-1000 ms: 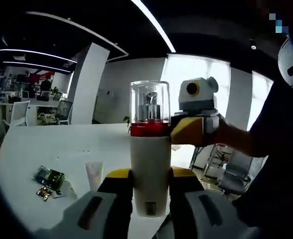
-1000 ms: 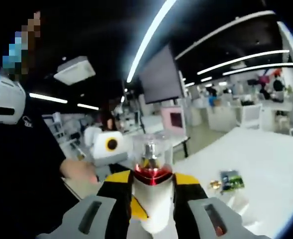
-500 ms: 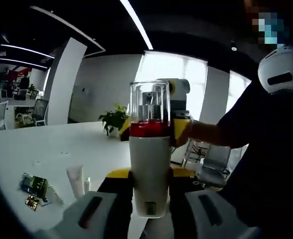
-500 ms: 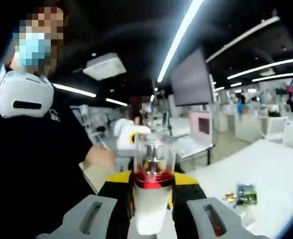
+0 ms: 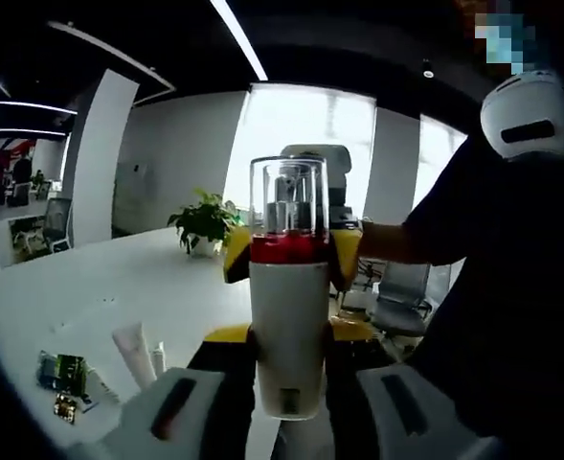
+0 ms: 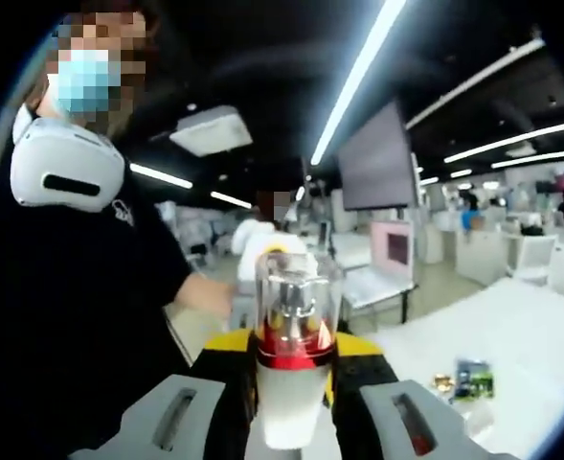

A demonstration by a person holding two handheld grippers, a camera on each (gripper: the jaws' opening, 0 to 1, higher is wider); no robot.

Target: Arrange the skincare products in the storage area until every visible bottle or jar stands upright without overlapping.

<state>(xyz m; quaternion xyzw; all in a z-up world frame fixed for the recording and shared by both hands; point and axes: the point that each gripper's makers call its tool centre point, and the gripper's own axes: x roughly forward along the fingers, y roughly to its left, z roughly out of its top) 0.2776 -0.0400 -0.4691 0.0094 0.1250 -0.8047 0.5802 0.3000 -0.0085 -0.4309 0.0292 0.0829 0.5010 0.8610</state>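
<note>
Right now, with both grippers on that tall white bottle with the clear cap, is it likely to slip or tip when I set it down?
The bottle looks smooth and glossy, so it could slide between the jaws. It is tall and narrow with a clear cap on top, so probably tippy on the white table. The left gripper clamps low and the right gripper near the red band, which should steady it.

I held the pump bottle (image 5: 289,326) upright between my left gripper (image 5: 289,359) jaws, with my right gripper (image 5: 291,254) clamped behind its neck — well above the table (image 5: 119,287). A tube (image 5: 133,353) and sachets (image 5: 63,374) lay on the table to the left — a potted plant (image 5: 200,222) stood near its far edge.
</note>
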